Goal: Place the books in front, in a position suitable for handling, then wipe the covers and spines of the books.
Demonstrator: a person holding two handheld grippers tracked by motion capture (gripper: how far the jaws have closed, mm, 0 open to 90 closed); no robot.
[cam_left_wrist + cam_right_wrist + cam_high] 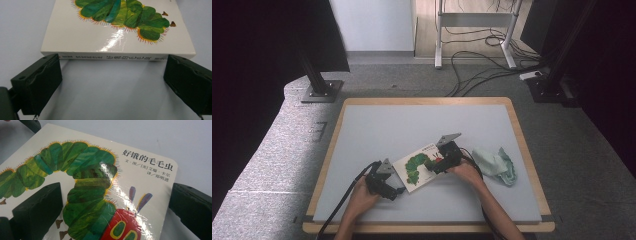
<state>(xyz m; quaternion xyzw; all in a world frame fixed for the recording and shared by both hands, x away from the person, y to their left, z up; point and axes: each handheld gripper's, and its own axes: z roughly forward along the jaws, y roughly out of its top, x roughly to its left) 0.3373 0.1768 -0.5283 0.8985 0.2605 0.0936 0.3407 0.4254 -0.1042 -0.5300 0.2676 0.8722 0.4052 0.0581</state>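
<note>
A white board book (416,169) with a green caterpillar on its cover lies flat on the pale blue mat (377,130), near the front middle. In the left gripper view its spine (112,57) faces me, just beyond my open left gripper (112,75), whose jaws stand wide apart and level with the spine's two ends. That left gripper (398,189) sits at the book's near left edge. My right gripper (437,165) is open over the book's right end. In the right gripper view (115,207) one jaw hangs over the cover (95,182) and the other lies past the book's edge.
A crumpled pale green cloth (498,166) lies on the mat to the right of the book. The mat covers a wooden table (517,125). Stand bases and cables sit on the floor beyond the table's far edge.
</note>
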